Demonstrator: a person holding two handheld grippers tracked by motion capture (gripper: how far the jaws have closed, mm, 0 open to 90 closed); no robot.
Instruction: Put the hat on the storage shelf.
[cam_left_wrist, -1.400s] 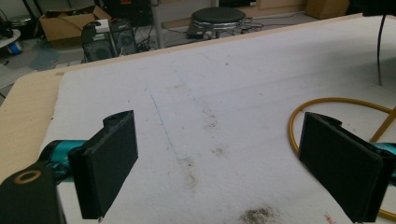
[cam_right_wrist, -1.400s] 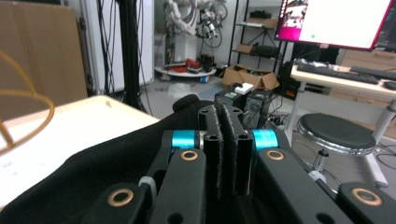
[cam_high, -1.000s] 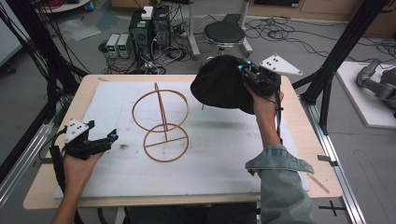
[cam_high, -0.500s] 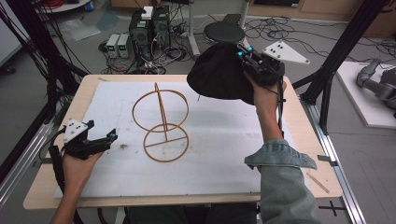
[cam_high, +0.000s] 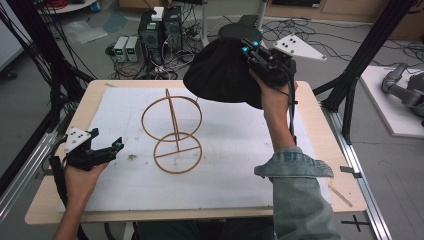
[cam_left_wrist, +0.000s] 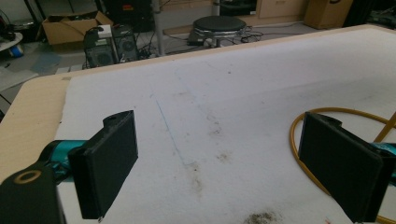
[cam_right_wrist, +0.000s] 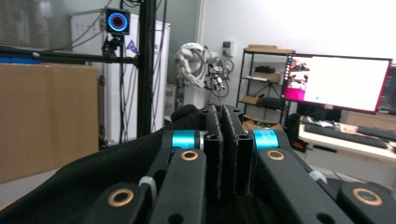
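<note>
Black floppy fabric hat (cam_high: 220, 72) is up in the air at about 1 o'clock over the table, pinched tight in the right gripper (cam_high: 248, 50). The left gripper (cam_high: 116, 146), at 9 o'clock, rests wide open beside the yellow wire ring stand (cam_high: 173, 131).

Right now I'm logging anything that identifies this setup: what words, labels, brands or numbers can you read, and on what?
No text can be read.
Monitor: window content too blurred to read.
Cardboard box: no legible print.
Black hat and wire stand: no label visible.
</note>
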